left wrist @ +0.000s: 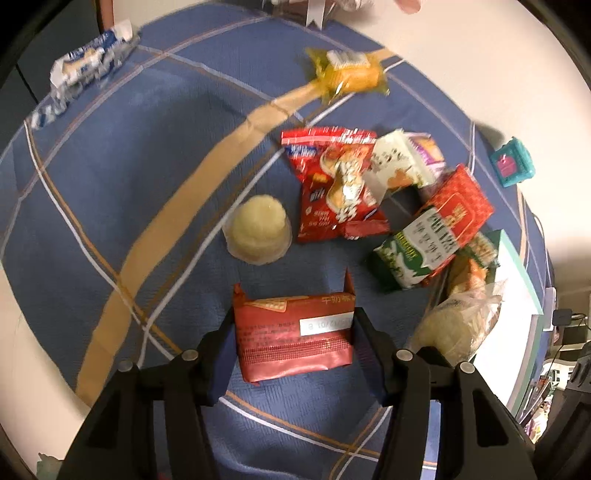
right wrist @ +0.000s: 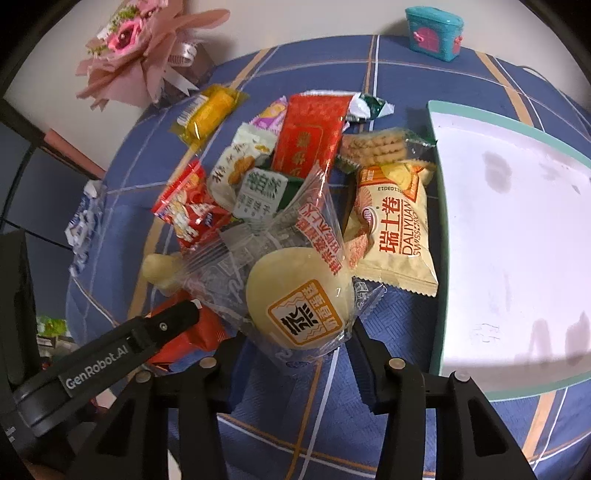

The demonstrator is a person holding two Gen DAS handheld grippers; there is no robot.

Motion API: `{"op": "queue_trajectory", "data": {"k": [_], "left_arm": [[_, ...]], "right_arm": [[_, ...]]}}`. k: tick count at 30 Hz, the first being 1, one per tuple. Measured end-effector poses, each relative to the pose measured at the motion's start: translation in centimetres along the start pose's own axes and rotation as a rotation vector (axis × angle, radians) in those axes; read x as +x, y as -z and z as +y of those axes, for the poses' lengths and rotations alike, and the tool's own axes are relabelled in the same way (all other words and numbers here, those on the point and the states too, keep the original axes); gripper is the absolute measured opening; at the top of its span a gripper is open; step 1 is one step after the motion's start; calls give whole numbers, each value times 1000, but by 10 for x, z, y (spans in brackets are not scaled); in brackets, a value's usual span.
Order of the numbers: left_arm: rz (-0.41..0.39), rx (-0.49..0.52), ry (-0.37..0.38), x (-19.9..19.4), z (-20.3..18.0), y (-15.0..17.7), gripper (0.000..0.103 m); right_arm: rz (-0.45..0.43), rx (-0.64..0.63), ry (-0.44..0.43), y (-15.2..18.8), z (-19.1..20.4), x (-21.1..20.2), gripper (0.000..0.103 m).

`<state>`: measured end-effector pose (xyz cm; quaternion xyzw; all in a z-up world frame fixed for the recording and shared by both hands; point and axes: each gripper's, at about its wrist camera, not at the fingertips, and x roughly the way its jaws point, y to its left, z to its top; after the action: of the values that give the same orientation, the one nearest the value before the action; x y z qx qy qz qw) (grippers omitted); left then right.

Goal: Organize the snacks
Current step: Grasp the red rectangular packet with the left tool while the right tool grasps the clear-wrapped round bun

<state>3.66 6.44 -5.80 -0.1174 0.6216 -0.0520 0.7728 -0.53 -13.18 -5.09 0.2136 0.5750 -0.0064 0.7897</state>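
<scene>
In the left wrist view my left gripper (left wrist: 295,332) is shut on a red biscuit packet (left wrist: 288,347), one finger pressing each short end, just above the blue checked cloth (left wrist: 110,184). The right wrist view shows my right gripper (right wrist: 295,339) shut on a clear-wrapped pale bun (right wrist: 299,299), the wrapper touching both fingers. A left gripper finger (right wrist: 173,317) reaches in from the lower left over the red packet (right wrist: 199,332). Behind lies the snack pile: a red crisp bag (left wrist: 332,184), a green-white packet (left wrist: 417,243), a Swiss roll packet (right wrist: 395,236) and a pale jelly cup (left wrist: 258,232).
A white tray with a teal rim (right wrist: 439,221) lies to the right of the pile. A yellow packet (left wrist: 347,74) and a blue-white packet (left wrist: 88,62) lie apart near the cloth's far edge. A teal toy box (right wrist: 434,33) and a pink bouquet (right wrist: 136,40) stand at the back.
</scene>
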Motion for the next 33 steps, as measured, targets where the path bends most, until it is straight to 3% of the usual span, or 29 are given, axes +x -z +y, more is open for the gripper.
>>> {"op": "queue_trajectory", "data": {"k": [4,7,11,13,15,22,25,26,28,33], "left_arm": [[-60,7,17,-22,-15,-2,60],[-96,18,30,-37,-25,-2,60],[-113,31,28,-46,-26,-4,60],[-112,35,-1,-38,-30,-5,60],[-95,23,-10,-43,-4,0,60],[-55,-14,-67,-35,22,0,60],[-44,-32,-83,-31,34,0,60],[-36,-39,-85,-28,38,1,60],[-23,-49,-87,-24,43,2,60],[20,-65,-81,-9,51,4,60]], "right_arm": [[-40,4,-39,-1,-1,-23,47],[-90,5,-68,-1,1,-43,33],[-115,2,-75,-1,-3,-60,33],[-94,13,-81,0,-8,-56,33],[-67,18,-82,1,-9,-49,33],[25,-16,-100,7,3,-25,34],[40,-50,-88,9,13,-18,38],[45,-57,-85,9,15,-15,48],[69,-72,-73,11,20,-7,58],[125,-115,-26,16,30,18,58]]}}
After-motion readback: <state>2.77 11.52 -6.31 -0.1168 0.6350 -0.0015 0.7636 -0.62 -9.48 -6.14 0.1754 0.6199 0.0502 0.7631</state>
